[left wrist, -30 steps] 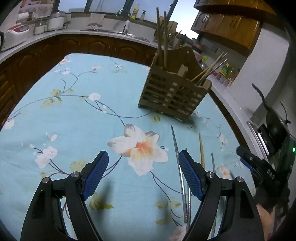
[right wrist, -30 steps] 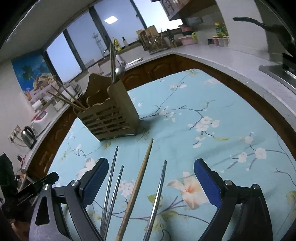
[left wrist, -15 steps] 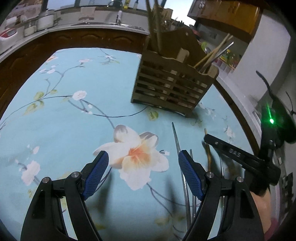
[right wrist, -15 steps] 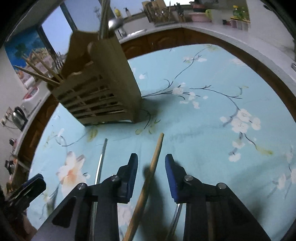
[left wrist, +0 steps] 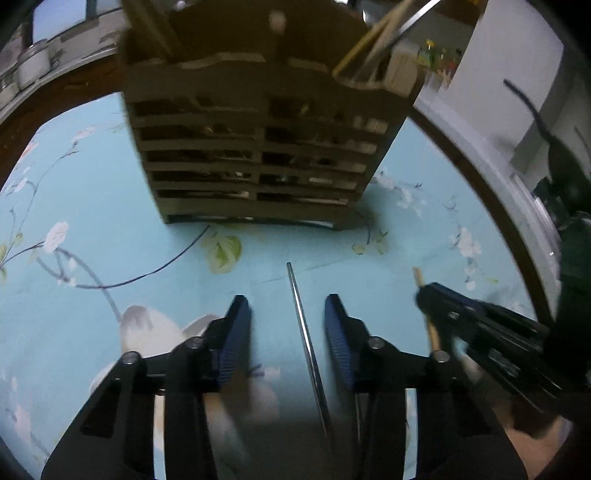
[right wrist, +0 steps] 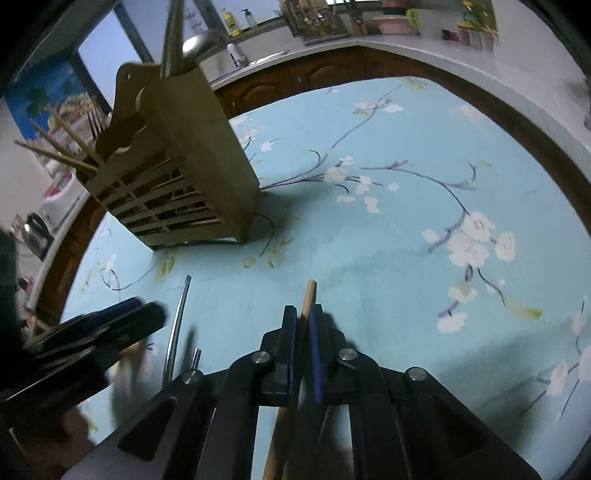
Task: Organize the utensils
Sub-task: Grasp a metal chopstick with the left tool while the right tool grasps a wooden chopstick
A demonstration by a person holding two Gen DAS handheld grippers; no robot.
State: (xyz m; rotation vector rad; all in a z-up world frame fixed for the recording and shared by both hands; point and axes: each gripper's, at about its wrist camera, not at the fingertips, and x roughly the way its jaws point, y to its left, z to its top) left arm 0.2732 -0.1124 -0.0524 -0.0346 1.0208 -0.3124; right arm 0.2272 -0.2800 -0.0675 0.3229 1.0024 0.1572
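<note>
A wooden slatted utensil holder stands on the blue floral tablecloth and holds chopsticks and a spoon; it also shows in the right wrist view. My left gripper is open, its pads on either side of a metal chopstick lying on the cloth, apart from it. My right gripper is shut on a wooden chopstick whose tip sticks out past the pads. The metal chopstick lies to its left, with a second metal one beside it.
Wooden cabinets and a grey worktop ring the table. A sink area with bottles lies behind. A kettle stands at the left. A dark pan sits on a stove at the right.
Both grippers have moved forward toward the holder. My right gripper has closed on the wooden chopstick. My left gripper has narrowed around the metal chopstick.
</note>
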